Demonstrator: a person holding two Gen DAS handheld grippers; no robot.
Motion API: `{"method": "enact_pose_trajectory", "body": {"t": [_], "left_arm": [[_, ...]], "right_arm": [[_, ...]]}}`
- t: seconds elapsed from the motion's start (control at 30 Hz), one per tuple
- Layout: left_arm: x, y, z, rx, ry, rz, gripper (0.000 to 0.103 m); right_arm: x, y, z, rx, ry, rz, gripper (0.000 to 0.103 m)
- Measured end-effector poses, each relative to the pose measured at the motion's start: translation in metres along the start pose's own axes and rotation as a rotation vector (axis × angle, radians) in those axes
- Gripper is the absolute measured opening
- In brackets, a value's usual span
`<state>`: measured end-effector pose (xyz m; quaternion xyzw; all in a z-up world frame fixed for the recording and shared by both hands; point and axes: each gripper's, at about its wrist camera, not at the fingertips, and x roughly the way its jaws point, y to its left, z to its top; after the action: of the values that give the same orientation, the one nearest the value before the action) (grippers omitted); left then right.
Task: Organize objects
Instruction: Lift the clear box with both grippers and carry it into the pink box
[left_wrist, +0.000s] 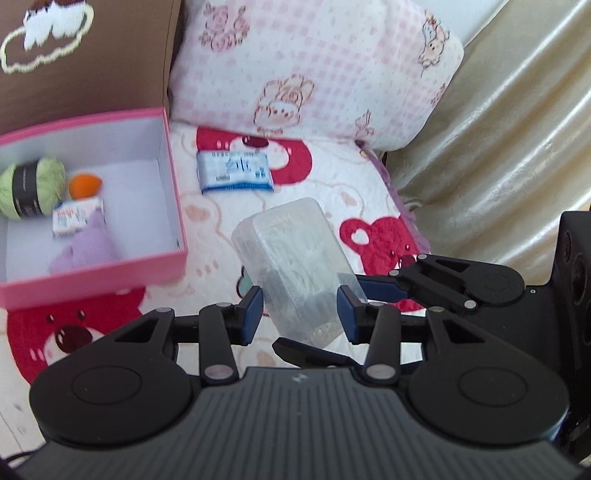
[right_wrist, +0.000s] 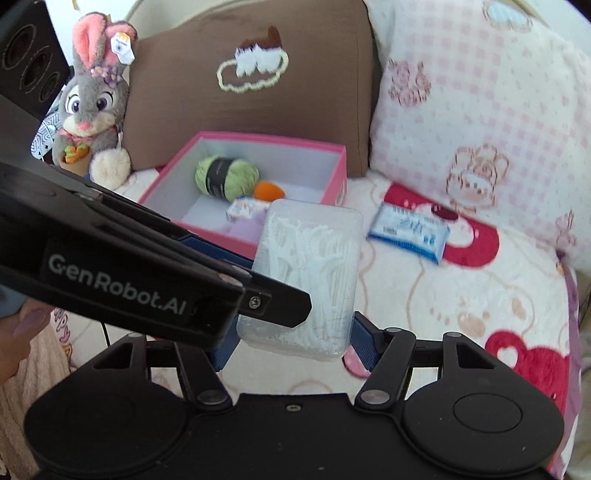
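Observation:
A clear plastic box of white floss picks (left_wrist: 295, 258) (right_wrist: 314, 273) is held in the air above the bear-print blanket. My left gripper (left_wrist: 301, 314) and my right gripper (right_wrist: 291, 345) are both shut on its near end, crossing each other. A pink box (left_wrist: 173, 192) (right_wrist: 332, 173) stands to the left and holds a green yarn ball (left_wrist: 31, 192) (right_wrist: 225, 175), an orange toy (left_wrist: 85, 184) (right_wrist: 267, 190), a small packet (left_wrist: 75, 218) (right_wrist: 243, 208) and a purple item (left_wrist: 88, 247). A blue-and-white tissue pack (left_wrist: 234, 171) (right_wrist: 408, 227) lies on the blanket beyond.
A brown cushion (right_wrist: 251, 92) and a pink checked pillow (left_wrist: 314, 62) (right_wrist: 480, 122) lean at the back. A grey plush rabbit (right_wrist: 92, 107) sits left of the pink box. A cream curtain (left_wrist: 517, 147) hangs at the right.

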<state>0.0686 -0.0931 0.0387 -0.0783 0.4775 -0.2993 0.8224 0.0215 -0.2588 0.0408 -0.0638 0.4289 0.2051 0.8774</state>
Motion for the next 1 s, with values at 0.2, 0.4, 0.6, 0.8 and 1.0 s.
{"method": "enact_pose_trajectory", "body": {"t": [0.2,0.4,0.6,0.8,1.0], "left_arm": [[-0.021,0.019,0.016,-0.022,-0.068,0.018,0.042],[-0.023,0.047,0.023,-0.12,-0.127,0.013,0.043],[-0.02,0.071,0.03,-0.16,-0.149,0.02,0.043],[-0.019,0.107,0.037,-0.211,-0.168,0.01,0.043],[-0.005,0.143,0.04,-0.25,-0.154,0.008,0.043]], "right_arm": [[0.003,0.011,0.027,-0.008,-0.054,0.005,0.068],[0.018,0.016,0.048,0.009,-0.081,0.01,0.068],[0.037,0.017,0.061,0.042,-0.088,0.029,0.068],[0.06,0.026,0.078,0.045,-0.094,0.049,0.068],[0.092,0.037,0.088,0.039,-0.075,0.041,0.068]]}}
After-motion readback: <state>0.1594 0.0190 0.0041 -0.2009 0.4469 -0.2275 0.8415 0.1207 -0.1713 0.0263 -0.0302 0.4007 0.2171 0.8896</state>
